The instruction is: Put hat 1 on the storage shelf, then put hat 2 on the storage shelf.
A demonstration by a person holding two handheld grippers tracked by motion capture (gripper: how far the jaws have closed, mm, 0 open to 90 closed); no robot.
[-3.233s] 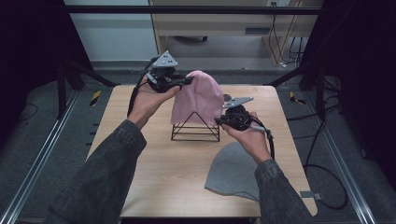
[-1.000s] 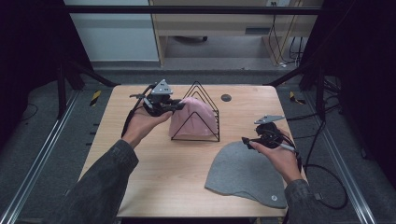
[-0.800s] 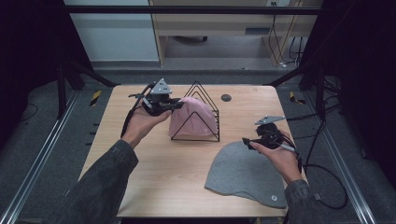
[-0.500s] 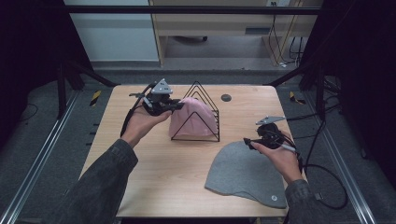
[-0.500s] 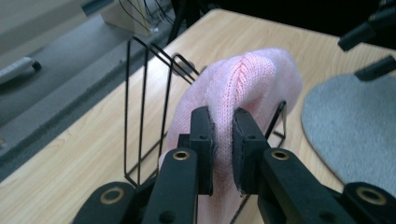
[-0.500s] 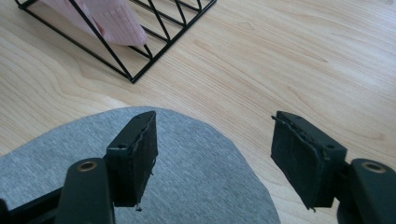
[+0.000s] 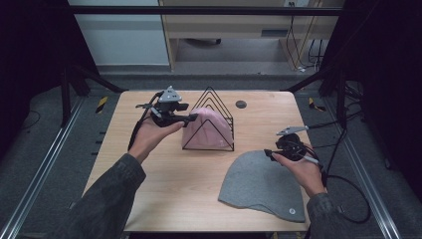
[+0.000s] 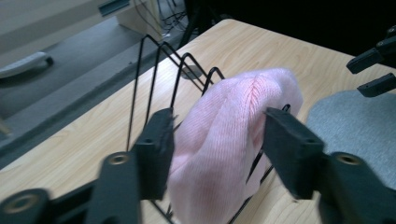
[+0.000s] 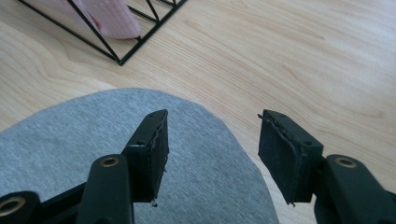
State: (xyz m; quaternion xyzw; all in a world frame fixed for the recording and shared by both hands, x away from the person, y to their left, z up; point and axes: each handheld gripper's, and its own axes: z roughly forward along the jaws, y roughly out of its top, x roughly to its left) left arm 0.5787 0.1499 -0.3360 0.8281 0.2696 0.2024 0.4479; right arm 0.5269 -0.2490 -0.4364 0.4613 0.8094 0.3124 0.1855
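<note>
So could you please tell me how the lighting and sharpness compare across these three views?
High view: table lit, surroundings nearly black, fairly sharp. Left gripper view: pink hat crisp enough to show knit ribs, near left claw soft. Right gripper view: bright even light on the wood, grey hat slightly blurred.

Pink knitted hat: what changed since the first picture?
The pink knitted hat, then draped over the black wire rack, now sits inside it. The left gripper has just opened, straddling it. The right gripper, closing, moved over the grey beanie, which stayed put.
</note>
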